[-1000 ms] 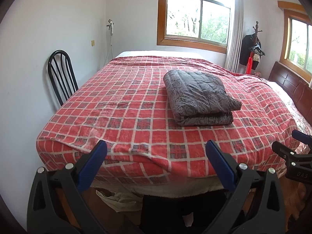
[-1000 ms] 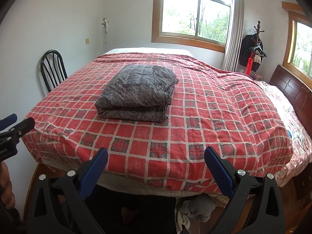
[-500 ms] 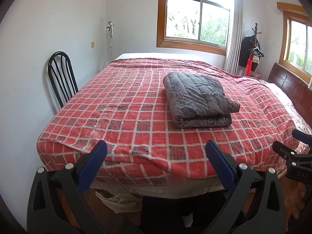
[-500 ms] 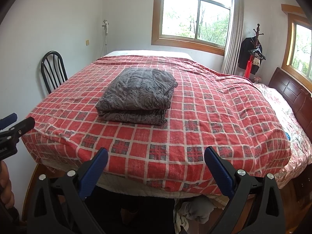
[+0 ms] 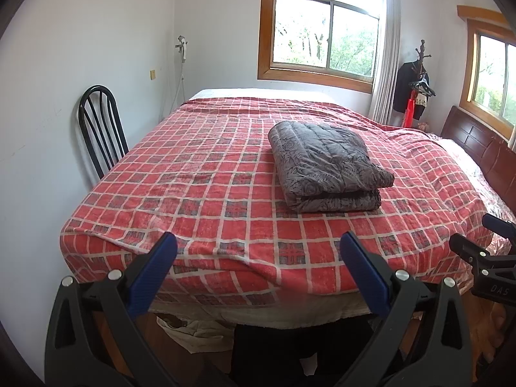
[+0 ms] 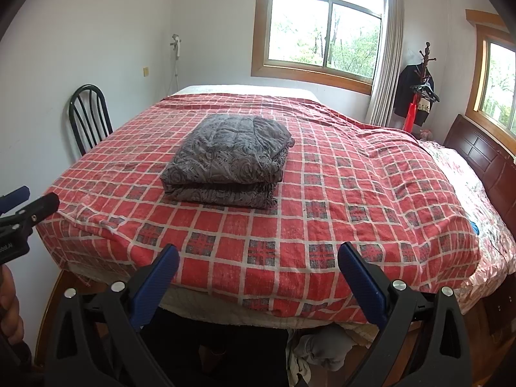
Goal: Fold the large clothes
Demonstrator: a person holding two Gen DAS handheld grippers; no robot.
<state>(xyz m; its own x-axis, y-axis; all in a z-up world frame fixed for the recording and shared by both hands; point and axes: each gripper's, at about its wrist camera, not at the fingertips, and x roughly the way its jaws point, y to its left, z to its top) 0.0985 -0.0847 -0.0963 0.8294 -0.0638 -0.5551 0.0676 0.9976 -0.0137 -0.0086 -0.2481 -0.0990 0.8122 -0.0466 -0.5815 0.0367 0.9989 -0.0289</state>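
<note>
We see the folded grey quilted garment (image 5: pixel 325 164) lying on the red checked bedspread (image 5: pixel 200 193) of the bed, toward the middle and well away from both grippers. In the left wrist view it sits right of centre, its rolled fold facing left and its layered edge facing us. In the right wrist view (image 6: pixel 225 164) it sits left of centre and shows its stacked layers along the near and right sides.

Our left gripper (image 5: pixel 256 248) is spread wide and holds nothing, its blue pads hanging over the near edge of the bed. Our right gripper (image 6: pixel 256 261) is likewise wide apart and empty.

Each view catches the other gripper at its margin: the left view shows the right one at the far right (image 5: pixel 483 251), and the right view shows the left one at the far left (image 6: pixel 22 206).

The right view alone shows the pink floral sheet (image 6: pixel 467 187) beside the headboard (image 6: pixel 483 154). Both views show the black chair (image 5: pixel 100 129) by the wall and the coat stand (image 6: pixel 419 87) near the curtain.
</note>
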